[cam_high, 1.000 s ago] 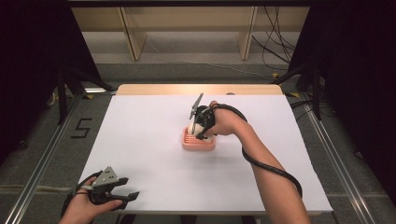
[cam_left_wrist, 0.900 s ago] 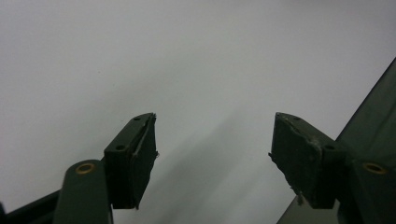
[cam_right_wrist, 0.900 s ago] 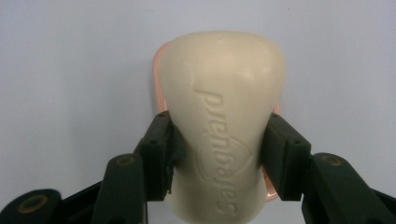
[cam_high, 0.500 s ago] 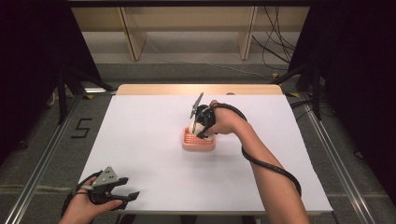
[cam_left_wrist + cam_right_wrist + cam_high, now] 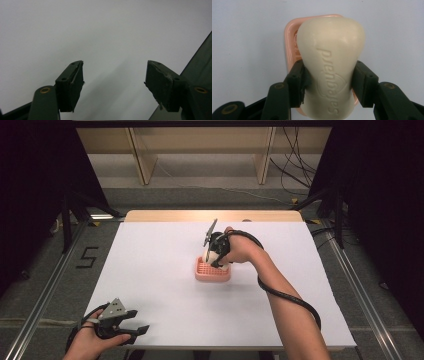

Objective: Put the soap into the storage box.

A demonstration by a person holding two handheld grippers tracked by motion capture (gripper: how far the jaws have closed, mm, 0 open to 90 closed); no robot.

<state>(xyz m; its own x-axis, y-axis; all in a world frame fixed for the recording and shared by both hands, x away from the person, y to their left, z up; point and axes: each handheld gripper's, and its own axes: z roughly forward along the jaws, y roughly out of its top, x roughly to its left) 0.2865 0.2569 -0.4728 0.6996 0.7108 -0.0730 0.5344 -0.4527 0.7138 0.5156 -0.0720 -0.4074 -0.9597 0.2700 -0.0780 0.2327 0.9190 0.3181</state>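
We see the cream oval bar of soap (image 5: 329, 65) clamped between the right gripper (image 5: 329, 83) jaws, right above the pink ridged plastic soap dish (image 5: 213, 270) mid-table. On the white table (image 5: 150, 270), near its front-left corner, the left gripper (image 5: 113, 82) gapes wide, holding nothing.

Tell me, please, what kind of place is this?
Probably a lab recording station: a white table framed by black curtains, loose cables behind it, and a bare wooden shelf.
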